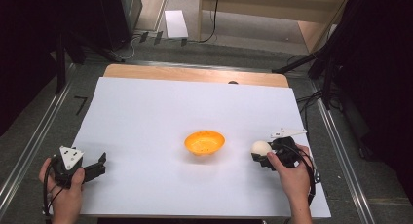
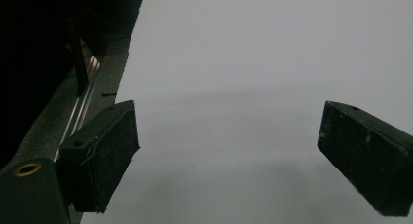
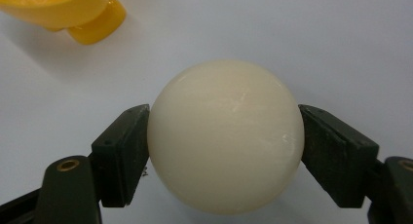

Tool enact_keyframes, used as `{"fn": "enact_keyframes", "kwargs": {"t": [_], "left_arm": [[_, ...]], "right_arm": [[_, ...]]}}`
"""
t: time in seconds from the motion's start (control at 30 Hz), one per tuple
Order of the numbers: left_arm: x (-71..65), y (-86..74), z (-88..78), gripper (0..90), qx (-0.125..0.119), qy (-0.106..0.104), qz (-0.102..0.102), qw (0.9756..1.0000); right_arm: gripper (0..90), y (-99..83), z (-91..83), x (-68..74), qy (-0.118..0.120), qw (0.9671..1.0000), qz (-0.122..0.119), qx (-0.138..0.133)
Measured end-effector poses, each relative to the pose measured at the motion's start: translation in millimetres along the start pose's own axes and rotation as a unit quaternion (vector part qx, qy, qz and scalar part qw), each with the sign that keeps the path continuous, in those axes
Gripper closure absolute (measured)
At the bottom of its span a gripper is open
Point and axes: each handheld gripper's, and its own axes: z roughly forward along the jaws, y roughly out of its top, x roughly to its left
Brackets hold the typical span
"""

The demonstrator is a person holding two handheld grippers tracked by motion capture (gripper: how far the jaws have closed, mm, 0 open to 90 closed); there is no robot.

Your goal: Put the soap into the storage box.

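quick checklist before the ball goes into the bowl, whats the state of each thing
1. Grip on the ball: ok. The right gripper has a jaw pressed against each side of it.
2. Bowl ready: ok. It stands upright on the white sheet, open side up, and looks empty in the high view.
3. Path from ball to bowl: ok. Bare sheet lies between them.
4. Left gripper out of the way: ok. It is open, holds nothing and sits at the sheet's near left corner.
5. Ball lifted off the sheet: cannot tell.
6. Bowl steady enough not to slide: cannot tell. Nothing holds it.
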Motion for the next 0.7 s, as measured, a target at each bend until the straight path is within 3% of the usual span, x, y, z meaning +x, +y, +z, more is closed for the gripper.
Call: {"fn": "enact_keyframes", "kwargs": {"t": [0.7], "left_arm": [[0.6, 0.0, -0.3, 8.7, 0.000, -0.001, -0.001, 1.0000]], "right_arm": [[23.6, 14.9, -0.9, 6.0, 0.011, 0.9999, -0.013, -0.001]]}}
